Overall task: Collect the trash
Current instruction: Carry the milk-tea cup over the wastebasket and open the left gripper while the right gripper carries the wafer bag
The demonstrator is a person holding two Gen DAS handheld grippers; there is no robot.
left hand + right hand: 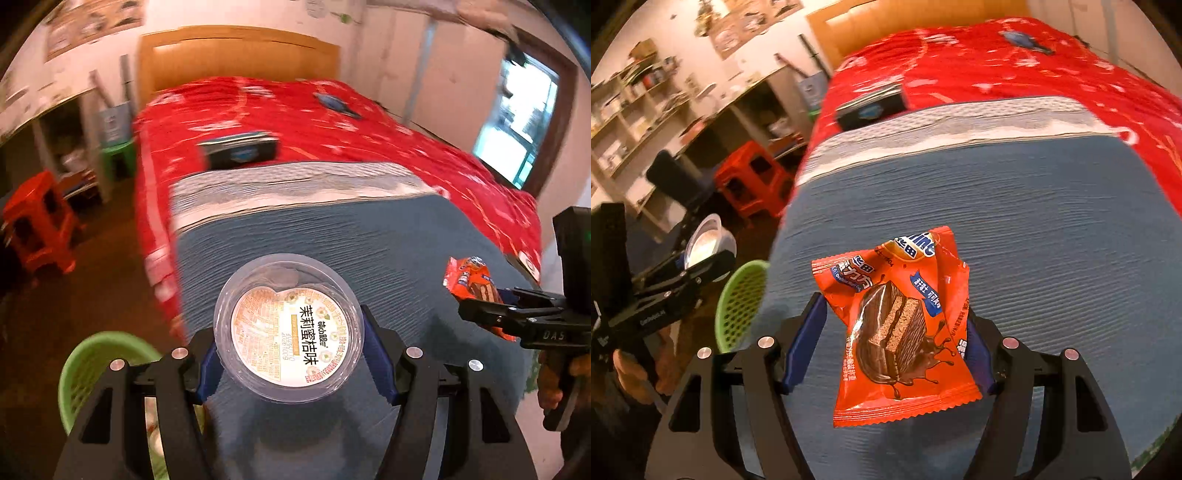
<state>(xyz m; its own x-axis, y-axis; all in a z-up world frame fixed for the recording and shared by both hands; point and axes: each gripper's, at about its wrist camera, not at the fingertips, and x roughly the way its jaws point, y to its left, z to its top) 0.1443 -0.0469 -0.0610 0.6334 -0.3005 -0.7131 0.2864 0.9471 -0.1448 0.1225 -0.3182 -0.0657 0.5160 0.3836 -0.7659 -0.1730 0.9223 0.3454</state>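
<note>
Much of the room behind your tongs is motion-blurred: the dark box (239,151) ahead on the red bedspread (332,122) shows no readable print, and a blue patch (334,103) farther up the bed cannot be identified. Your left tongs (289,343) pinch a clear plastic cup (288,328) between the blue pads (376,350); its foil lid, white and orange with Chinese lettering, faces the camera. The cup's inside is hidden by the lid. Your right tongs (897,332) pinch an orange snack wrapper (901,325), crinkled, printed with a chocolate-coated cake; whether anything is inside cannot be told. Both items hang above the blue blanket (1034,240). A green perforated basket (92,365) sits below and left of the left tongs, its lower half cut off by the tool; pale contents show but cannot be made out.
</note>
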